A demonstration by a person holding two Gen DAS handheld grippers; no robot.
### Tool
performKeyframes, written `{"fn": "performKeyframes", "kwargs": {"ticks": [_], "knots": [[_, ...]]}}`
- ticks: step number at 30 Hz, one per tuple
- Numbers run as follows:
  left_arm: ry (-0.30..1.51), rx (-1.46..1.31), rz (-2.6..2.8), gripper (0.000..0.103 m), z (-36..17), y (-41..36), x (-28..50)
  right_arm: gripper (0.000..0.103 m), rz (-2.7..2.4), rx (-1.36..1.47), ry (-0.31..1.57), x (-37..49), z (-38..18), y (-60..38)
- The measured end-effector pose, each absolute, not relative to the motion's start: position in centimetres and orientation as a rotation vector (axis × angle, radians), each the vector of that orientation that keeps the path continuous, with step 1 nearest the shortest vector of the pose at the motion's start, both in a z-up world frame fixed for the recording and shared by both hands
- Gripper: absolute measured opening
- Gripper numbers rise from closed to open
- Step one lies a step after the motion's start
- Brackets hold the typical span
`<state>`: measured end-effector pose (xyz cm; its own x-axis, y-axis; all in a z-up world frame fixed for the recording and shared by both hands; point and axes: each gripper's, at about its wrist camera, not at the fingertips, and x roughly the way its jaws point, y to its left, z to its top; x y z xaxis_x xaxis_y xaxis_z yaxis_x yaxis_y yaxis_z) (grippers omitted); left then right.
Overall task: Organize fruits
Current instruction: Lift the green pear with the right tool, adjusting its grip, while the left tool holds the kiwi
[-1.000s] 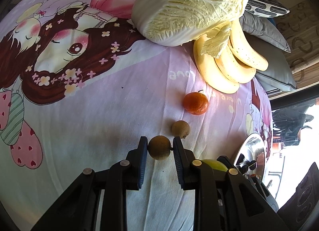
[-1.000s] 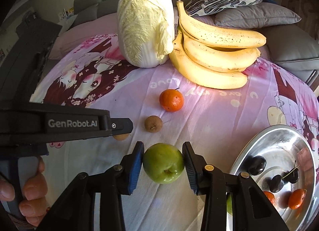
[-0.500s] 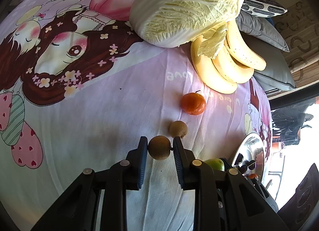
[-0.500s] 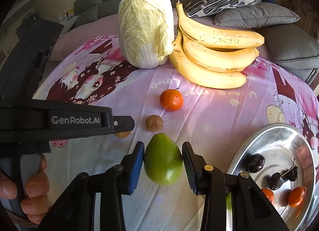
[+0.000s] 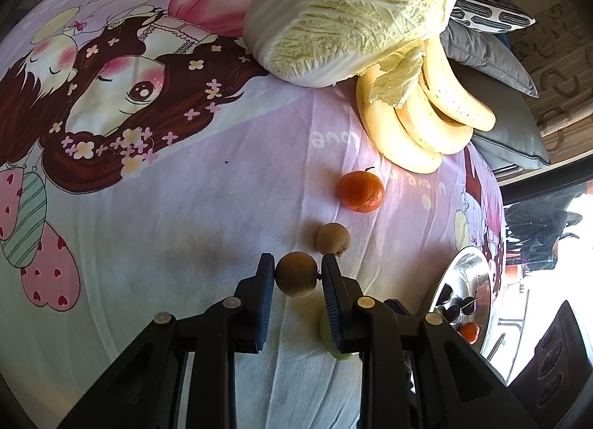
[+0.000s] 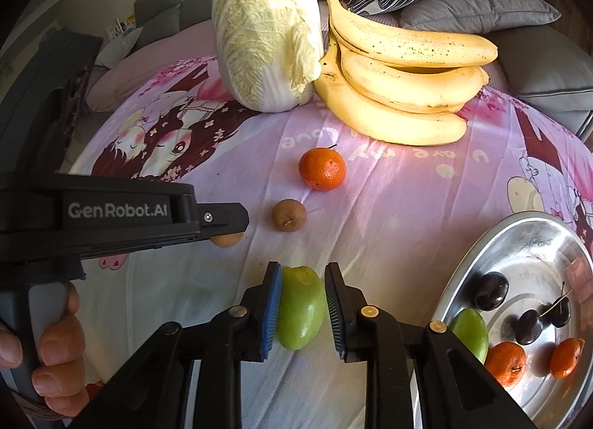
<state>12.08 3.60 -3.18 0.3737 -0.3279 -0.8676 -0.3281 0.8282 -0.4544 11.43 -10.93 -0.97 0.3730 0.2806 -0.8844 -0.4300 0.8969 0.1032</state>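
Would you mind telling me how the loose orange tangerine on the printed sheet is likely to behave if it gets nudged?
The tangerine looks round, so it would probably roll. The pink sheet is soft and creased, which may stop it soon. Its dimpled peel suggests a fair grip.

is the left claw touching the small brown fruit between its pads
Touching: the left wrist view shows the left claw shut on the small brown fruit, both pads pressed against its sides.

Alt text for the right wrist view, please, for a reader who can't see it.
The right gripper holds a green fruit above a pink cartoon sheet; its jaws have just been opening slightly. A steel plate of fruit sits at right, the left gripper at left. Beyond lie a tangerine, a brown fruit, bananas and a cabbage.
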Motion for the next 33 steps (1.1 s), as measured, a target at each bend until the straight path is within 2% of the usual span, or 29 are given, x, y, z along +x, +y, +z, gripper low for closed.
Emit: {"fn": "performKeyframes", "kwargs": {"ticks": [2, 12, 15, 18, 33], "knots": [[1.212, -0.632, 0.000, 0.027, -3.2, 3.6, 11.7, 0.055, 0.454, -0.170, 1.106, 11.2, -1.2, -10.8], [1.234, -0.662, 0.017, 0.027, -4.1, 4.1, 10.8, 0.055, 0.453, -0.235, 1.144, 11.7, -3.3, -9.5], [1.236, -0.661, 0.010, 0.027, -4.2, 3.9, 10.9, 0.052, 0.452, -0.269, 1.152, 11.7, -3.9, -8.9], [1.239, -0.667, 0.006, 0.027, -4.3, 3.8, 11.0, 0.042, 0.448, -0.297, 1.136, 11.5, -3.9, -8.6], [1.205, -0.659, -0.002, 0.027, -2.9, 3.9, 11.0, 0.042, 0.442, -0.211, 1.058, 10.9, -0.5, -10.5]]}}
